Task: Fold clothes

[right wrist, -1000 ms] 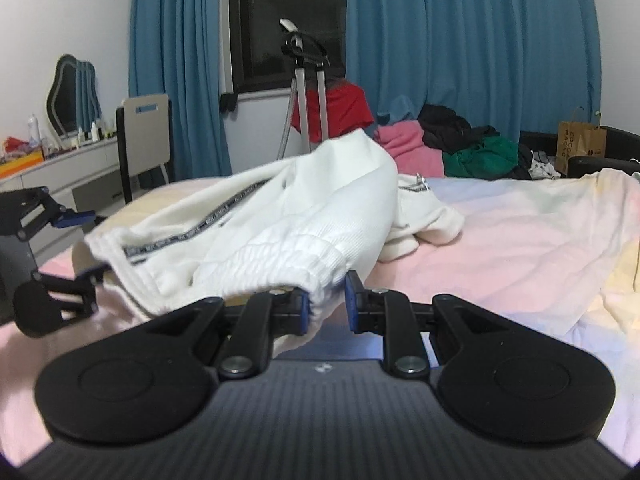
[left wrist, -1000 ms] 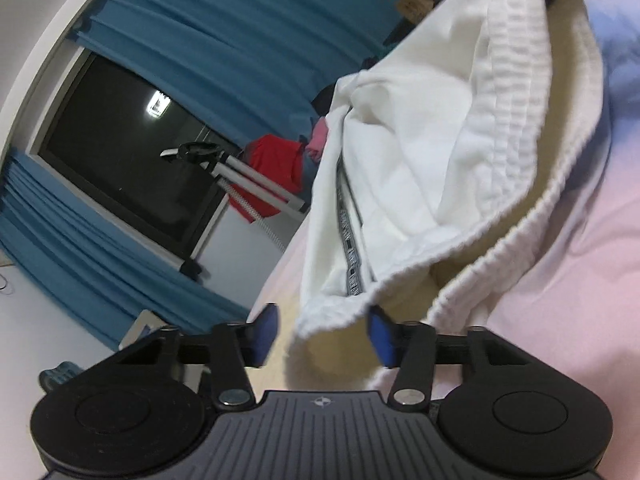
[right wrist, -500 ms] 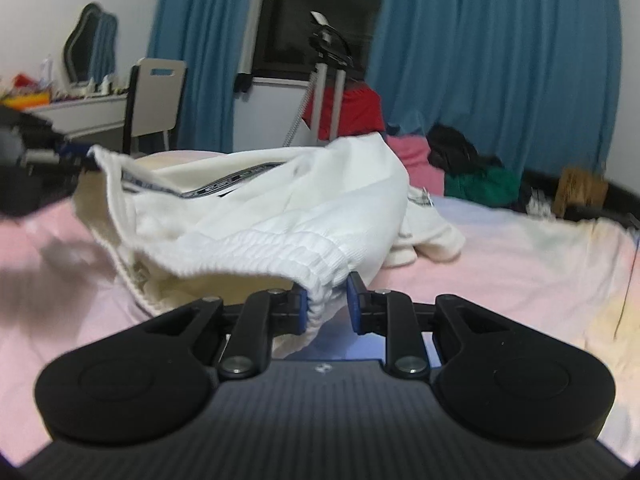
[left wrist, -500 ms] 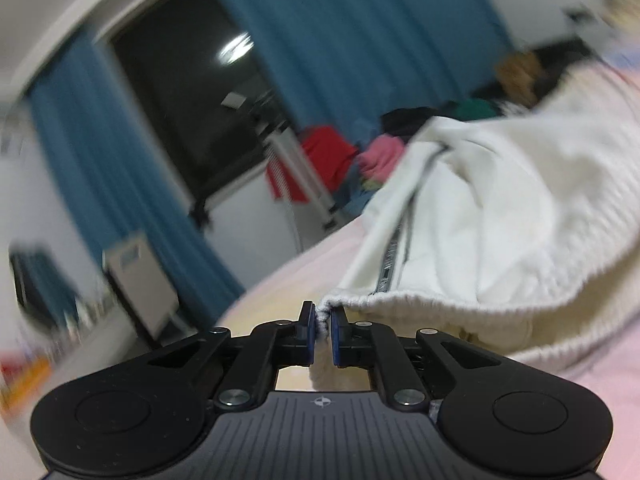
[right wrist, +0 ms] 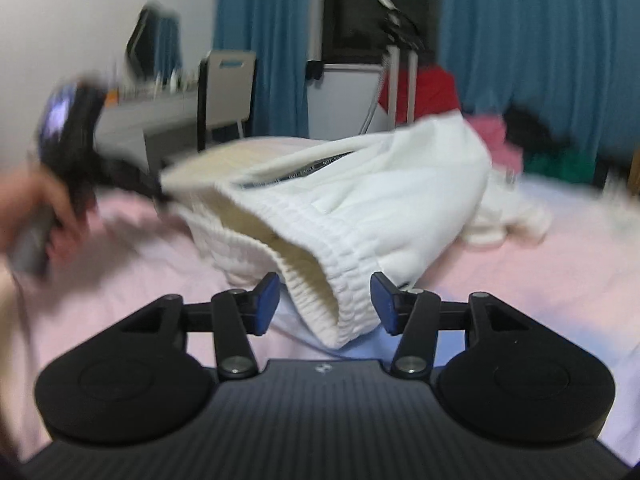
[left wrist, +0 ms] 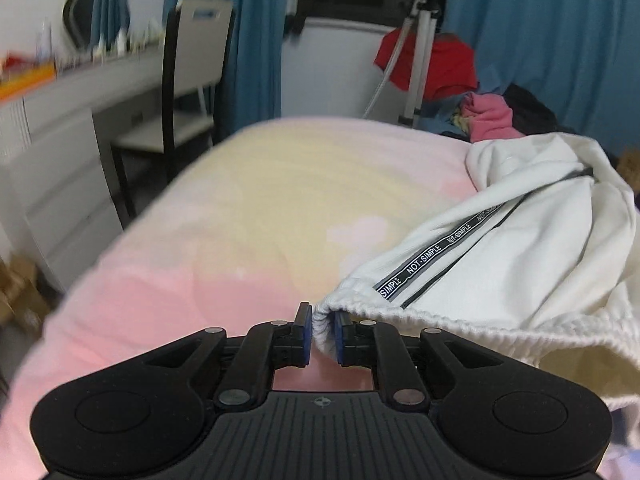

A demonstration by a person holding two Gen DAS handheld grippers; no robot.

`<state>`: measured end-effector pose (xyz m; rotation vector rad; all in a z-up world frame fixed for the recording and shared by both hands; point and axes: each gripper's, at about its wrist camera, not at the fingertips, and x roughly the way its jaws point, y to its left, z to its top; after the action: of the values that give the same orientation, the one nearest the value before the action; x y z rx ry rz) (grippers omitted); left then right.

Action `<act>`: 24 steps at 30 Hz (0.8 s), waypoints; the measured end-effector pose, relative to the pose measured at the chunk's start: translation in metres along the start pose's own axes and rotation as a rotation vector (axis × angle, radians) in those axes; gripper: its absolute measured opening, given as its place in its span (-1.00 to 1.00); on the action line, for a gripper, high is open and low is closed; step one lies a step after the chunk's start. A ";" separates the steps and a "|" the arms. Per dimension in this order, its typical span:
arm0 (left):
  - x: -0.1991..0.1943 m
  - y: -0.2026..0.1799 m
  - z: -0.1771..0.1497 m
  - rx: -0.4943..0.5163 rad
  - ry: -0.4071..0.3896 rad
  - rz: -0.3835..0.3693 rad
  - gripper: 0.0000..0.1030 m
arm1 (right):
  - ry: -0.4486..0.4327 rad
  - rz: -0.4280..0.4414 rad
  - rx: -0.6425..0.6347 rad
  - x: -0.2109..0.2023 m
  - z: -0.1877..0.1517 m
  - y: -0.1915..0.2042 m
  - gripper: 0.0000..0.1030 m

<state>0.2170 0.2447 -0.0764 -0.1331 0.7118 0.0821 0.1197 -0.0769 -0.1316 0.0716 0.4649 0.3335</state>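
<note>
Two grippers, left [left wrist: 320, 334] pinching one white garment [left wrist: 532, 248].

White trousers [left wrist: 532, 256] lie bunched on the pink bed [left wrist: 240, 240], their ribbed elastic waistband [right wrist: 340, 280] gaping open toward the near edge; a black side stripe (lettered "NOT SIMPLE") runs down one leg.
</note>
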 end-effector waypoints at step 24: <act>-0.024 0.041 0.002 -0.380 0.079 -0.271 0.63 | 0.110 0.246 0.830 0.076 -0.035 -0.115 0.29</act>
<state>0.1952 0.2854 -0.0626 -0.5979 0.7455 -0.0489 0.2020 -0.1608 -0.2122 0.9273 0.6821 0.3677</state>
